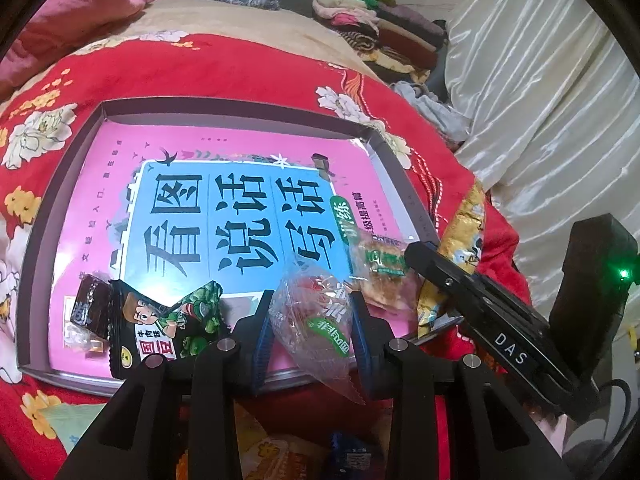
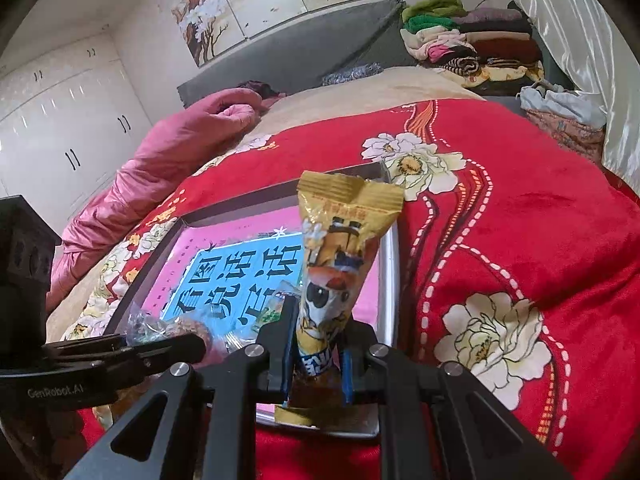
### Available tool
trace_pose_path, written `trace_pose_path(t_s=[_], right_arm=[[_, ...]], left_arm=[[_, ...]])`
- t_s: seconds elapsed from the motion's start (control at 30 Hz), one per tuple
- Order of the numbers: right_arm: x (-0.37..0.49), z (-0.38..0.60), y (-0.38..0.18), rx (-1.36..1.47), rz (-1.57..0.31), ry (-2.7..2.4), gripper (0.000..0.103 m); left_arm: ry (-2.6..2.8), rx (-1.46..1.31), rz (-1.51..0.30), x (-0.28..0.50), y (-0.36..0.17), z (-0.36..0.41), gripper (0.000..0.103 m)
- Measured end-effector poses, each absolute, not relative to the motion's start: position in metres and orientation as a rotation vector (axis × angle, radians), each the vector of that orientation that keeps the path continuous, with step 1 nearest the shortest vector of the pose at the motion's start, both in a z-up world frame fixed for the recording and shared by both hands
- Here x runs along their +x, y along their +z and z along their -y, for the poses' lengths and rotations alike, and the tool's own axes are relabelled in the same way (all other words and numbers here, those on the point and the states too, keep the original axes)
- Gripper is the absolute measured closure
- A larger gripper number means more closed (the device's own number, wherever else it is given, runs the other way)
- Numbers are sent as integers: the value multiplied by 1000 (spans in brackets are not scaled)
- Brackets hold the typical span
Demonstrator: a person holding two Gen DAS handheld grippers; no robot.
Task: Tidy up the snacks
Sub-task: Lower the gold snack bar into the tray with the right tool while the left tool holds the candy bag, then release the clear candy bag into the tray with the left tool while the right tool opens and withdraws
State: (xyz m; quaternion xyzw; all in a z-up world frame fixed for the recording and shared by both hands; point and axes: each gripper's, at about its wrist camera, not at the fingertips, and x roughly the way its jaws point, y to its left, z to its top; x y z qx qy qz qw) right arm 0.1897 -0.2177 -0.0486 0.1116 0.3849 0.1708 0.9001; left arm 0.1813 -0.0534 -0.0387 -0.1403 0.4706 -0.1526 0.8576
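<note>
A grey shallow box [image 1: 240,106] with a pink and blue book cover in its bottom lies on the red bedspread. My left gripper [image 1: 312,320] is shut on a clear snack packet [image 1: 316,320] with a green label, over the box's near edge. My right gripper [image 2: 316,344] is shut on a yellow snack packet [image 2: 340,248] held upright over the box's [image 2: 390,280] right near corner. In the box lie a black bean packet [image 1: 160,328], a dark brown packet [image 1: 90,306] and a clear biscuit packet [image 1: 380,272].
The red flowered blanket [image 2: 500,240] covers the bed around the box. A pink quilt [image 2: 160,168] lies at the left, folded clothes [image 2: 472,44] at the headboard, white curtain [image 1: 540,100] at the right. More snack packets [image 1: 276,452] lie under my left gripper.
</note>
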Motion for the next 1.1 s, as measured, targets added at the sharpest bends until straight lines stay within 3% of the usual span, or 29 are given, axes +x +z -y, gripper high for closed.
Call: trace_pose_path(t_s=[0.37,0.53,0.73,1.1], right_arm=[[191,207,-53,240,-816,430,83],[191,209,-52,246,-826,419,71],[189,207,-49,213,-823,403,65],[184,209,-39,184,-783,389,61]], left_arm=[[-303,-303,-997,183,-41,49,66],[-301,-311,-1002,184,-42,47,66],[-308,-306,-996,181,-40,47,66],[-312,-299,-984,180,-35,48,65]])
